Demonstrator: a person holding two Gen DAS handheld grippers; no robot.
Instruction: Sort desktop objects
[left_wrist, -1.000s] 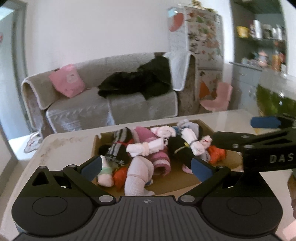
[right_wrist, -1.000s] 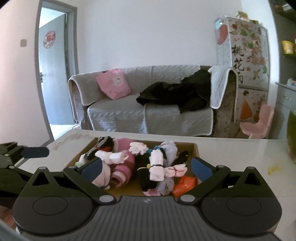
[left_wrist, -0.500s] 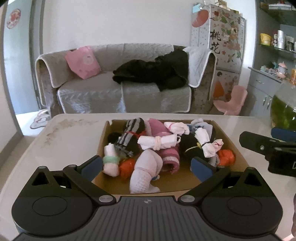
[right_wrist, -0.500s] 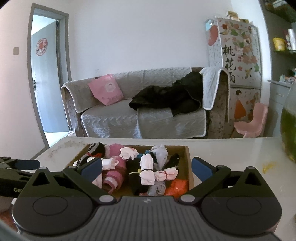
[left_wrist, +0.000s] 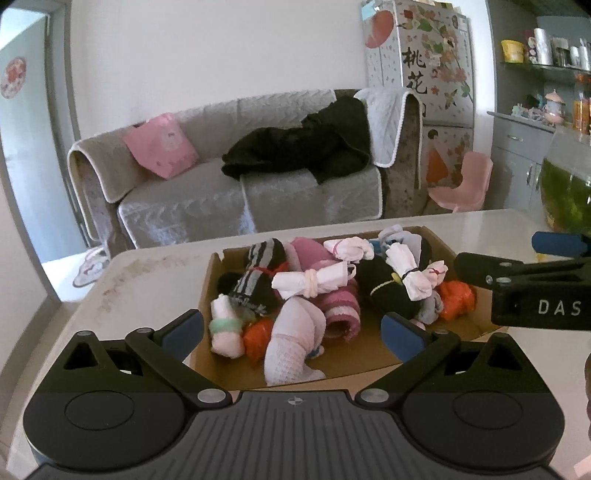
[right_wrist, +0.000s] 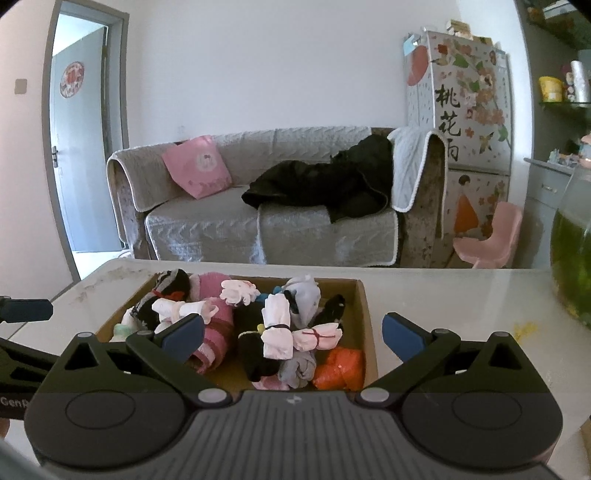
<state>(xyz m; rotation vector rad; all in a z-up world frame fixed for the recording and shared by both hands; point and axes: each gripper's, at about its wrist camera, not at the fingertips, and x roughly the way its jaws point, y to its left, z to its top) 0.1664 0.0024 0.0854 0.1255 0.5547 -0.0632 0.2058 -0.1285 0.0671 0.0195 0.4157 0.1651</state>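
Filling the shallow brown cardboard tray (left_wrist: 476, 330), bundled socks (left_wrist: 314, 282) are being heaped to its walls at mid-table. The left gripper (left_wrist: 291, 328) and right gripper (right_wrist: 293, 328) are both being held spread wide and empty at the tray's near edge. Bare pale tabletop (right_wrist: 461, 295) is being left open right of it.

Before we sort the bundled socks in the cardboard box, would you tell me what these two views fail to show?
- Left wrist view: the near wall of the brown cardboard box is hidden by the left gripper.
- Left wrist view: the right gripper is cut by the frame edge.
- Right wrist view: the orange bundle is partly behind the right gripper.
- Both views: lower socks are buried.
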